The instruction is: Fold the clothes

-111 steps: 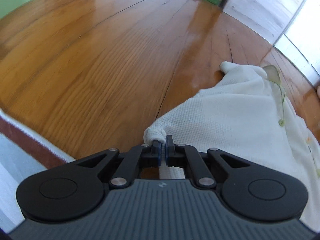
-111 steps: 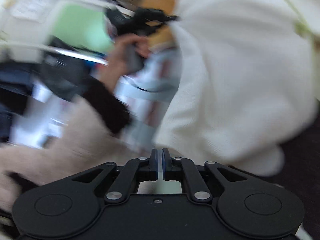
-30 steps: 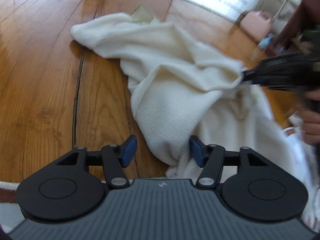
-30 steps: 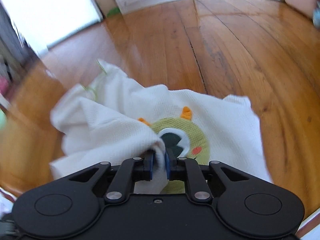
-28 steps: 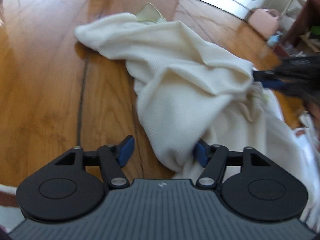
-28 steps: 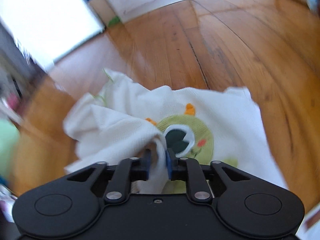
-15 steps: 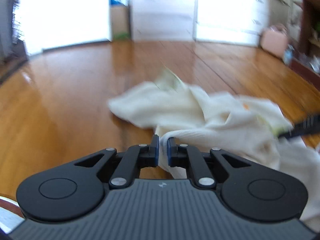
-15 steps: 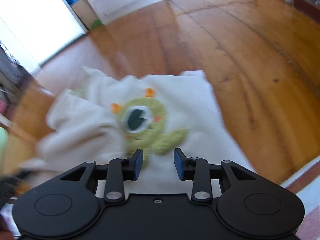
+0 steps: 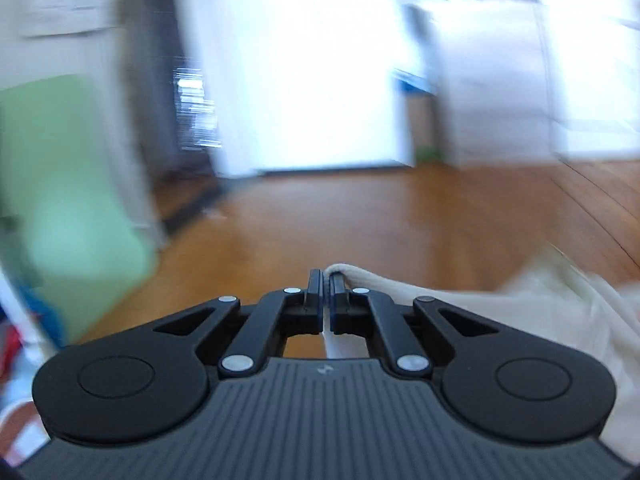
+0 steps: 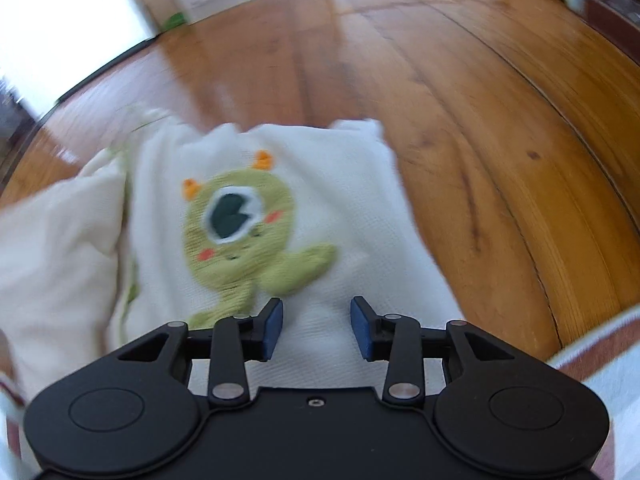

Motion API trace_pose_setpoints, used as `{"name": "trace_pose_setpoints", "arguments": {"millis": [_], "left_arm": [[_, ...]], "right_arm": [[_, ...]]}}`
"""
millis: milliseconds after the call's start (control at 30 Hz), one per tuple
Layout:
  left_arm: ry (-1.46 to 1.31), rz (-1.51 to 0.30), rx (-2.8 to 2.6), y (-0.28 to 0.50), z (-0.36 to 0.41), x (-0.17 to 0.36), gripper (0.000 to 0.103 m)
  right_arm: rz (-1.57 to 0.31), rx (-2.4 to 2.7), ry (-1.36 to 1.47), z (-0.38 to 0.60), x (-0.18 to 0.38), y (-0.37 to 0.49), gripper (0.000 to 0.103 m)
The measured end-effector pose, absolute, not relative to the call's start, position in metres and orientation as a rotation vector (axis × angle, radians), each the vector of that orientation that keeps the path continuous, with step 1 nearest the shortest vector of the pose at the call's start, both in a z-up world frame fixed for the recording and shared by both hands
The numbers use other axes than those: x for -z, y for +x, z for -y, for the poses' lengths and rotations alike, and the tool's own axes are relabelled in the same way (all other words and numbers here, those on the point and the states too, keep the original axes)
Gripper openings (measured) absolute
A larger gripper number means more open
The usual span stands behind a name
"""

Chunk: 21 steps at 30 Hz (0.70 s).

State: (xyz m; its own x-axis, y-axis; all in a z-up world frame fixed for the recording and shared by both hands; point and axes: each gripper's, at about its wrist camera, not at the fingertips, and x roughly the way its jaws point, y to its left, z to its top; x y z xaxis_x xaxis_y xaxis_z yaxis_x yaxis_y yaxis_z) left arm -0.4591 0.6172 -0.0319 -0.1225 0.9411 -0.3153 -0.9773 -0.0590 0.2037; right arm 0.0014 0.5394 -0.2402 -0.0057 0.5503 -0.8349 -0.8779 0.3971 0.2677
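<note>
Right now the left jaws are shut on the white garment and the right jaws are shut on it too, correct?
Not quite. The left gripper is shut on the white garment, but the right wrist view shows the right gripper with its jaws apart and opening, gripping nothing.

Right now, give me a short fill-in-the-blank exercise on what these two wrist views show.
1. The left gripper is shut on a fold of the ____ garment.
2. Nothing is clamped by the right gripper, whose jaws are ____.
3. The garment's front shows a green ____ with orange horns.
4. The garment lies on a ____ floor.

Missing words: white; opening; monster; wooden
</note>
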Motion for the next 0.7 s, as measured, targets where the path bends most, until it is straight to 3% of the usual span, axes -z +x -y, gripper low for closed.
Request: {"name": "trace_pose_setpoints", "arguments": {"millis": [133,267,367,433,500,700], "left_arm": [[-0.045,-0.581,-1.88,-0.506,-0.635,0.043,0.004],[-0.409,-0.768,-1.927,-0.561,-0.677,0.106,0.01],[-0.618,-0.727,-1.935,-0.577,-0.674,0.124,0.01],[-0.718,-0.665,-1.926,-0.579,-0.665,0.127,0.02],[-0.781,-0.581,-1.853,-0.56,-0.646,0.12,0.053],[-1.035,-0.509,-1.32,-0.477,-0.585,0.141,0.054]], "right_arm": [[-1.063,-1.232,-0.401,-0.545,0.233,-0.009,0.043],[-1.073,-1.222,-0.417,-0.55,0.24,-0.011,0.043],[-1.076,-1.234,-0.413,-0.548,0.239,-0.006,0.043],[-1.078,-1.234,-0.408,-0.547,0.234,0.0,0.043],[-1.081,-1.227,-0.394,-0.545,0.229,0.008,0.043],[-1.123,-1.178,-0.308,-0.537,0.22,0.038,0.05]]}}
